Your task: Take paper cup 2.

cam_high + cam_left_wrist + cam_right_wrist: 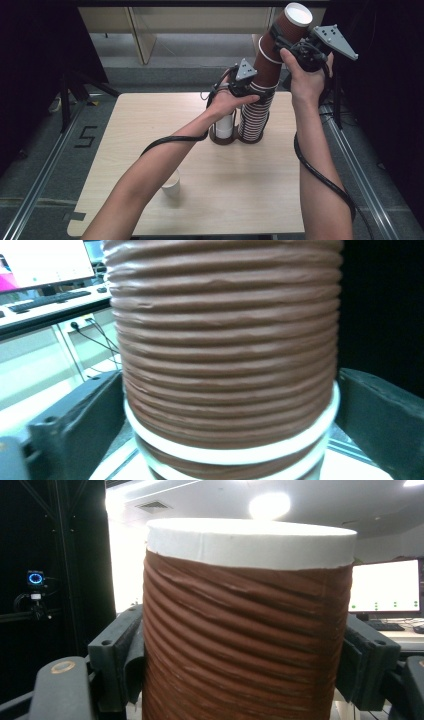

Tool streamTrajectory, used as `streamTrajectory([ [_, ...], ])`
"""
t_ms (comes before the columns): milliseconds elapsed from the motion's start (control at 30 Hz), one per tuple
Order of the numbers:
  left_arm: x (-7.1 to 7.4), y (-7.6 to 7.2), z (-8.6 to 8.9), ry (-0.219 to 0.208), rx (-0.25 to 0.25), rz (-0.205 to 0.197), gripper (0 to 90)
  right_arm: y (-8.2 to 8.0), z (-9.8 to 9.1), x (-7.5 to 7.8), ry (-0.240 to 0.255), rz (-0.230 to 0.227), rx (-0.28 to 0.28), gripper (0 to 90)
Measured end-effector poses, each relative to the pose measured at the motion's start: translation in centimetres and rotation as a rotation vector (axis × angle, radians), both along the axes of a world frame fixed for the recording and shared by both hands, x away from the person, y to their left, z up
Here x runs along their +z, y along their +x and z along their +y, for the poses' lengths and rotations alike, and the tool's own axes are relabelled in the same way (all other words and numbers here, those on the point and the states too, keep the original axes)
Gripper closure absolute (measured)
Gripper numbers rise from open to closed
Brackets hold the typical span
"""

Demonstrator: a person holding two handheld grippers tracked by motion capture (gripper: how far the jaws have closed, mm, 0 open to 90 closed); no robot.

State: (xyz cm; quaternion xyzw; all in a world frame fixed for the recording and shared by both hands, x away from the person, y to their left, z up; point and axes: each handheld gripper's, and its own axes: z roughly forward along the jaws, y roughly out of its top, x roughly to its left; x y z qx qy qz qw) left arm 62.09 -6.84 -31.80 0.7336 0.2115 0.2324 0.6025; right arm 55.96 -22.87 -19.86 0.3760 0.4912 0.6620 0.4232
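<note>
Right gripper [295,47] jaws clamp the brown cup [247,625], its white rim angled up-right off the stack [255,117]. Left gripper [246,84] jaws are released, straddling the stack with small gaps either side.

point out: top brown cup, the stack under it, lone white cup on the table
top brown cup [287,27]: high view, ribbed brown wall just below its white rim.
stack of brown cups [254,120]: high view, lower rims of the stack.
white cup [171,187]: high view, its side wall near the table's front.
</note>
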Motion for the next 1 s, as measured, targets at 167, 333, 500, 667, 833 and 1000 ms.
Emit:
streamTrajectory([
  [167, 0.1, -0.4, 0.2, 0.005, 0.004, -0.015, 0.0, -0.3, -0.2, -0.1, -0.002, -0.009, 0.000, 21.0],
  [333, 0.5, -0.8, 0.7, -0.006, 0.018, -0.017, 0.0, -0.7, -0.5, -0.1, 0.001, -0.014, -0.004, 21.0],
  [500, 1.1, -2.0, 1.5, -0.005, -0.007, -0.045, 0.0, -1.3, -1.1, -0.3, -0.018, -0.025, -0.014, 21.0],
  [667, 1.8, -3.5, 2.8, 0.000, -0.031, -0.065, 0.0, -2.4, -1.4, -0.5, -0.031, -0.016, -0.015, 21.0],
  [833, 2.2, -4.9, 5.0, 0.007, -0.042, -0.076, 0.0, -3.9, -1.7, -1.1, -0.082, -0.025, -0.019, 21.0],
  [1000, 2.4, -5.8, 7.3, 0.009, -0.038, -0.083, 0.0, -5.5, -2.2, -1.4, -0.120, -0.055, -0.031, 21.0],
])
